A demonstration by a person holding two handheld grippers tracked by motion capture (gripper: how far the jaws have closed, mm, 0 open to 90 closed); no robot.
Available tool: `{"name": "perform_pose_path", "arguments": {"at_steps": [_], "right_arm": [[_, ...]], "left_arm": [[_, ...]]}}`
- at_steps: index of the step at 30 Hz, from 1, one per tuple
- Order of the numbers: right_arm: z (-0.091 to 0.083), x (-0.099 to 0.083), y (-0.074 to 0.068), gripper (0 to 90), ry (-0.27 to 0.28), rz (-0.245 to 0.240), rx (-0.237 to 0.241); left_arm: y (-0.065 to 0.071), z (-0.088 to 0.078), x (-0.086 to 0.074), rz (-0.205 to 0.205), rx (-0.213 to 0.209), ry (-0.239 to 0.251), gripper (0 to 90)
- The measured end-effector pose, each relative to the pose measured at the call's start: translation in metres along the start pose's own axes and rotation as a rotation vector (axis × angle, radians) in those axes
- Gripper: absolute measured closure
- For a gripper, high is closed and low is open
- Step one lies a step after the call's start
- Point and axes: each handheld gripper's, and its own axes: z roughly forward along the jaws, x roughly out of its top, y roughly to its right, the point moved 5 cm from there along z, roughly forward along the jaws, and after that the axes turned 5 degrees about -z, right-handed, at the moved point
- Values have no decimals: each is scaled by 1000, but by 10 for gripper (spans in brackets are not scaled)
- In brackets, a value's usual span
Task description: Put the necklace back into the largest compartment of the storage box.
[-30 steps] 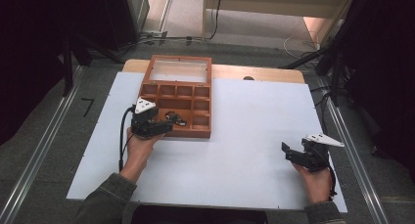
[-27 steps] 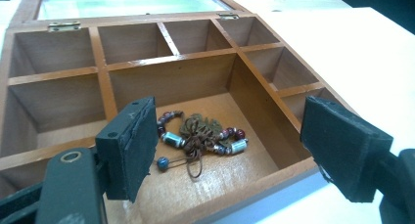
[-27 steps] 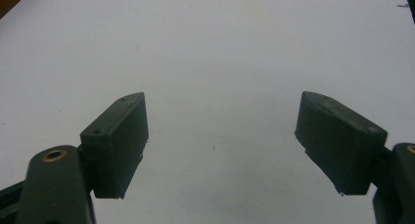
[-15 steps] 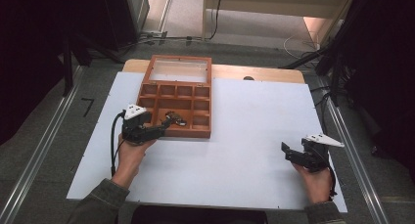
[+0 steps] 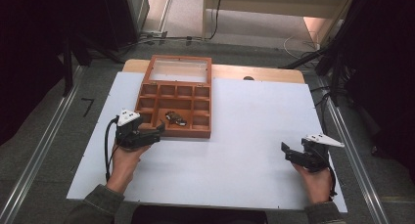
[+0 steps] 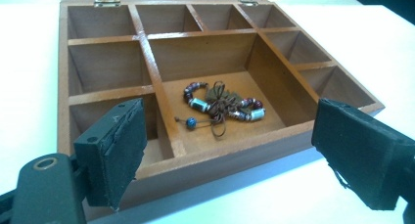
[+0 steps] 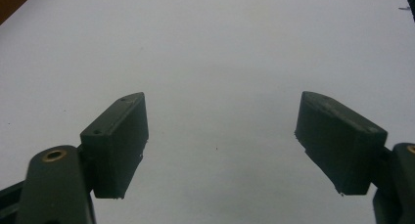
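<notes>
White table [image 5: 244, 136] on grey floor, dark surroundings. Wooden compartment box [image 5: 147, 99] sat toward far edge, left of centre, glass lid [image 5: 179, 71] tipped open at the back. Beaded bracelet [image 6: 220, 106] with brown cord lay in the large middle compartment, near the box's front wall. Left claw [image 5: 159, 131] held just off the box's near-left corner, aimed at the front wall; jaws had just been opening, spread wide, nothing between them, bracelet released and apart from the pads [image 6: 115, 145]. Right claw [image 5: 286, 153] rested near table's near-right corner, well apart from box, jaws spread wide over bare table, empty.
</notes>
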Motion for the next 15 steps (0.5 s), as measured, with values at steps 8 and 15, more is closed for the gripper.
{"name": "perform_pose_path", "arguments": {"at_steps": [8,15], "right_arm": [[0,0,0,180,0,2,1],[0,0,0,180,-1,1,1]], "left_arm": [[-2,-8,-4,-1,-1,2,121],[-5,-14,-8,-6,3,6,121]]}}
